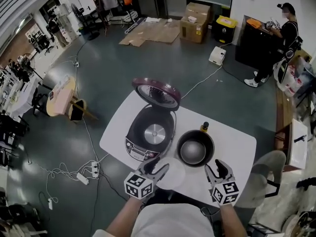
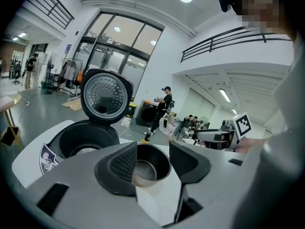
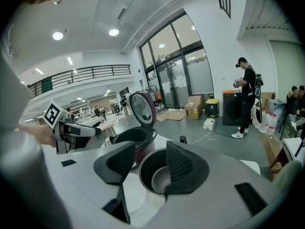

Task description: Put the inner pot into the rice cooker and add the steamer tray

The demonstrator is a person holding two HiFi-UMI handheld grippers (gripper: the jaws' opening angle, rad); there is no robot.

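The rice cooker (image 1: 151, 131) stands open on the white table (image 1: 237, 147), its lid (image 1: 156, 93) tipped back and its cavity empty. To its right sits the dark inner pot (image 1: 195, 148), upright. A white round steamer tray (image 1: 172, 176) lies flat near the front edge. My left gripper (image 1: 157, 168) hovers open over the tray's left edge. My right gripper (image 1: 217, 167) stands open just in front of the pot. In the left gripper view the pot (image 2: 151, 164) shows between the open left gripper (image 2: 152, 159). The right gripper (image 3: 150, 163) frames the pot (image 3: 159, 174) too, not touching.
A small dark bottle (image 1: 204, 127) stands behind the pot. A grey chair (image 1: 266, 174) is at the table's right, cables and a power strip (image 1: 89, 171) on the floor left. A person (image 1: 284, 38) stands far back right beside a black cabinet.
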